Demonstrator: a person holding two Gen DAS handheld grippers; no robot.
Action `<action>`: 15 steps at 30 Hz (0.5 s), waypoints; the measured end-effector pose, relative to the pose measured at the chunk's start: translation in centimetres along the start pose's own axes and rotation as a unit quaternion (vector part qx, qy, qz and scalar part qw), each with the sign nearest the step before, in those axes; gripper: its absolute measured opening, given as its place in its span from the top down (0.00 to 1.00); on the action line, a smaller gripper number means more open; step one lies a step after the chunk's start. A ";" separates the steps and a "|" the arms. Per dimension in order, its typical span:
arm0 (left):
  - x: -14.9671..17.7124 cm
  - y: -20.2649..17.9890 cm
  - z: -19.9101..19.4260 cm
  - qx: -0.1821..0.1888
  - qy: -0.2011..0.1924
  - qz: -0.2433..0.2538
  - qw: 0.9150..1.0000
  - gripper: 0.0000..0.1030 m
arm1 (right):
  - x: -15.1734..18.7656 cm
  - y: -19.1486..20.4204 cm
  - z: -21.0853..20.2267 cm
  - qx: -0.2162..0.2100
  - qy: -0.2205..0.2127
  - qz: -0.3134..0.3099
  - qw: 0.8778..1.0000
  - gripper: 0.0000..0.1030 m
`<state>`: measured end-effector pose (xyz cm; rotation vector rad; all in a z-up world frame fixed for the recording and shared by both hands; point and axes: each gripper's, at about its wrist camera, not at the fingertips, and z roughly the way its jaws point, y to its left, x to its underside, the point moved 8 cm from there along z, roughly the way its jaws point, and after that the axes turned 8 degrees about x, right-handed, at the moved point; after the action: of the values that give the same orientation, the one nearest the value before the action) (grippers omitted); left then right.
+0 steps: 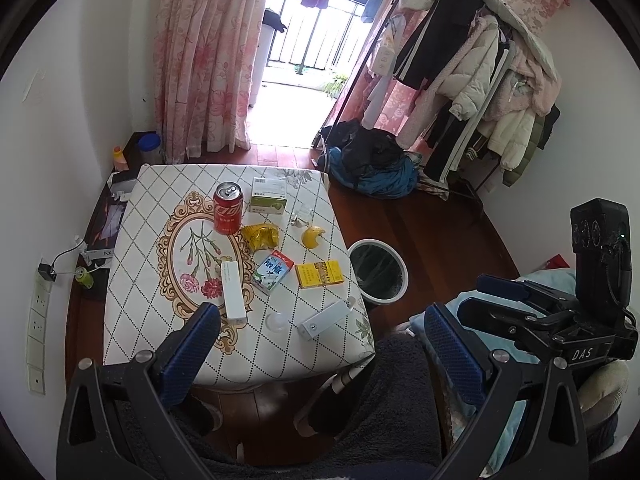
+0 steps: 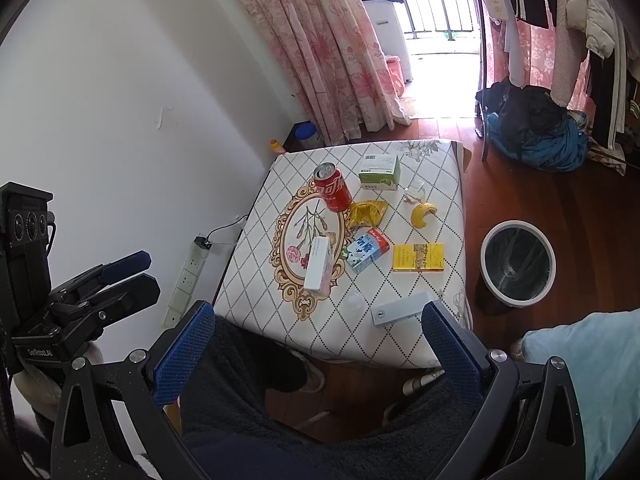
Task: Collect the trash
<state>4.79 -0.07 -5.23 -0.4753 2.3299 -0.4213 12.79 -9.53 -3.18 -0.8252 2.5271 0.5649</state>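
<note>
Trash lies scattered on the small table (image 1: pixel 168 216), well ahead of both grippers: a red can (image 1: pixel 228 208) standing upright, a green box (image 1: pixel 269 196), a crumpled yellow wrapper (image 1: pixel 261 237), a milk carton (image 1: pixel 273 272), a yellow pack (image 1: pixel 319 274), a banana peel (image 1: pixel 313 237), a long white box (image 1: pixel 233 291) and a grey box (image 1: pixel 327 318) near the front edge. A lined bin (image 1: pixel 378 272) stands on the floor just beside the table. The left gripper (image 1: pixel 320 340) and right gripper (image 2: pixel 318 338) hover above the person's lap, jaws spread wide, holding nothing.
</note>
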 end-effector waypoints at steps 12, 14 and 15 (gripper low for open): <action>-0.4 -0.1 -0.1 0.002 -0.001 0.002 1.000 0.00 | 0.0 0.3 -0.1 0.000 -0.001 -0.003 1.000 0.00; -0.4 -0.1 -0.1 0.003 -0.001 0.001 1.000 0.00 | -0.1 0.3 0.0 0.000 0.000 -0.004 1.000 0.00; -0.4 -0.1 -0.1 0.003 -0.002 0.001 1.000 0.00 | -0.1 0.3 0.0 0.000 0.000 -0.004 1.000 0.00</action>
<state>5.04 0.03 -4.92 -0.4702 2.3253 -0.4256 12.66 -9.22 -3.03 -0.8358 2.5224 0.5629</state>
